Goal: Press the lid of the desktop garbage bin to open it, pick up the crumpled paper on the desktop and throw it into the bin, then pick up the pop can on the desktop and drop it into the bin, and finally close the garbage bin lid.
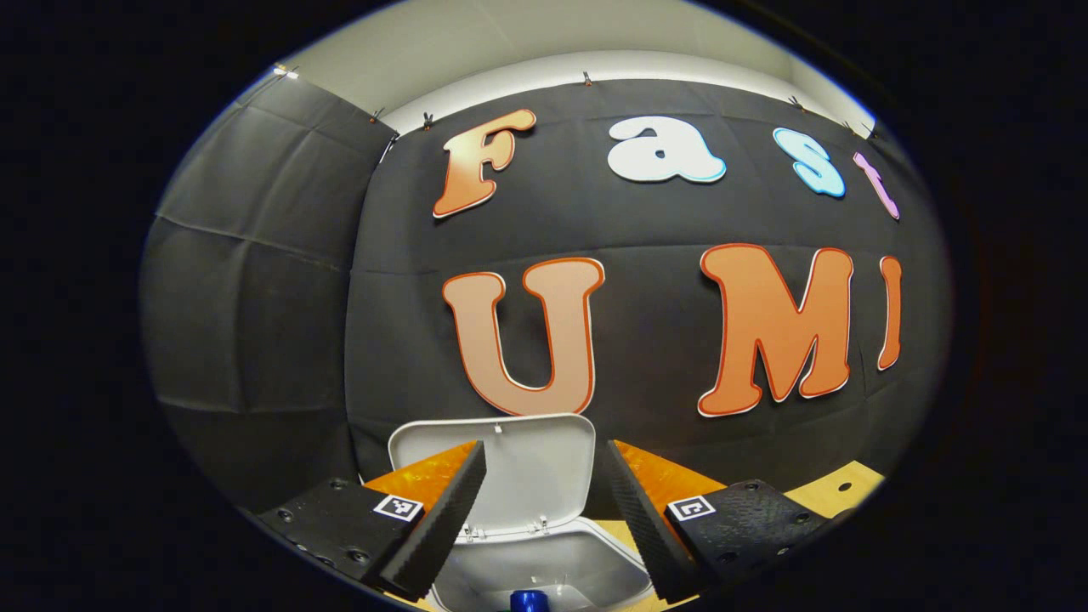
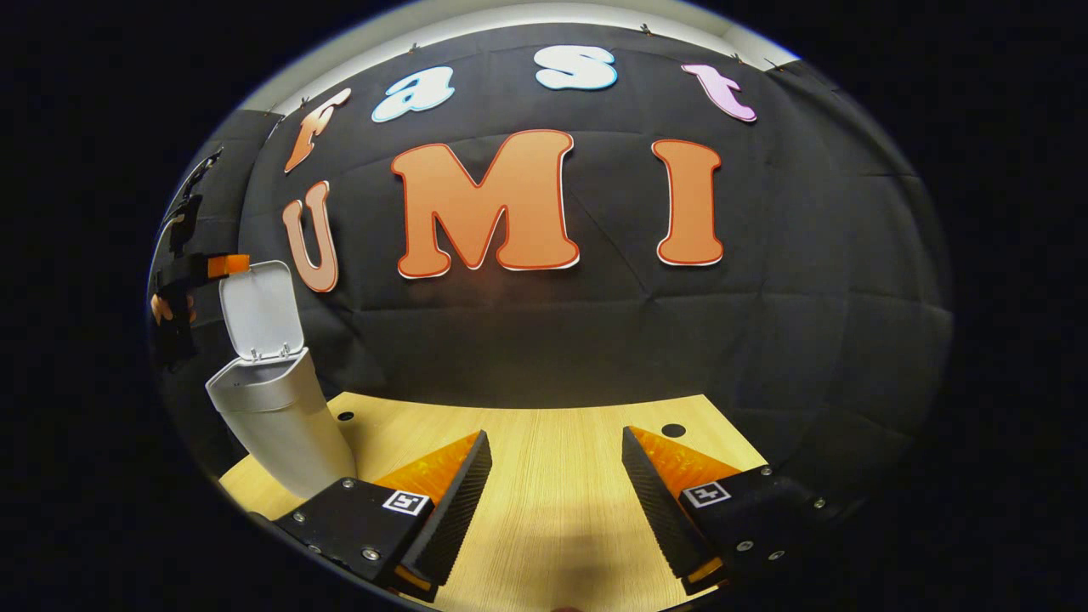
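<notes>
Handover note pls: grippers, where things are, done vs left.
Left gripper: open, holding nothing, above the open bin.
Right gripper: open, holding nothing, over bare tabletop.
Bin stands at the table's left side in the right gripper view, lid hinged up.
A blue object, likely the pop can, lies inside the bin. Crumpled paper: cannot confirm from these views.
Done: lid opened, can apparently dropped in.
Left: close the lid, probably with the left gripper, which is nearest.

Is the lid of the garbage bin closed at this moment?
No, the lid stands raised upright behind the open garbage bin.
</notes>
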A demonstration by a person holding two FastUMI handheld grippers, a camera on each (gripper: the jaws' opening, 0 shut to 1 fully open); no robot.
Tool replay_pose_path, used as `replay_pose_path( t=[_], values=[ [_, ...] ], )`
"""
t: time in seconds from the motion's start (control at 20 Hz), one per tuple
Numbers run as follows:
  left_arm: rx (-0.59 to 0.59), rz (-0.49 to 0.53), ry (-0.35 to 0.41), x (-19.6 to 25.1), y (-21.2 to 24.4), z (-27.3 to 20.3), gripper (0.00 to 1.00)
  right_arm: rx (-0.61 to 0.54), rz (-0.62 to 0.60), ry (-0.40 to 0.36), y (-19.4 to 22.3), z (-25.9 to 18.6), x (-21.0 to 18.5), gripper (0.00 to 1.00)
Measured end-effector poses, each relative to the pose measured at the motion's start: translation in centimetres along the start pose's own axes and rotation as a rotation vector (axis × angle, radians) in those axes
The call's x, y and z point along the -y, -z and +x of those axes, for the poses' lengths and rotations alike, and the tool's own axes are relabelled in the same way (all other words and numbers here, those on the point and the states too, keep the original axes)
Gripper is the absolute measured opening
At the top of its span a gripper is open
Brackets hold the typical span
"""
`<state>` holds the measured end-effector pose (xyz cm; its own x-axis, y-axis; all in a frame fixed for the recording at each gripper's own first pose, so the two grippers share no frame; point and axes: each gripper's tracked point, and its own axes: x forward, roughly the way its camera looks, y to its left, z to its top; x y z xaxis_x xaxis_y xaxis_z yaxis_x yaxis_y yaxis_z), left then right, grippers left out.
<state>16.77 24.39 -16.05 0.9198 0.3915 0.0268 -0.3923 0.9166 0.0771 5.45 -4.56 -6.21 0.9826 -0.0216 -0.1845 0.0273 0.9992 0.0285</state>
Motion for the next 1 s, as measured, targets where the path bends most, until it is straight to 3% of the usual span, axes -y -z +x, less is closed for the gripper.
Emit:
replay_pose_path(
  t=[0.65,1.0],
  values=[
    [-0.009,-0.100,-0.046,-4.2,-8.2,7.4,0.89,0.004,0.008,-0.002,-0.2,-0.3,0.1,0.92],
    [-0.218,-0.086,-0.012,-4.0,-5.5,10.7,0.92,0.008,0.020,0.006,-0.3,-0.3,0.8,0.92]
  ],
)
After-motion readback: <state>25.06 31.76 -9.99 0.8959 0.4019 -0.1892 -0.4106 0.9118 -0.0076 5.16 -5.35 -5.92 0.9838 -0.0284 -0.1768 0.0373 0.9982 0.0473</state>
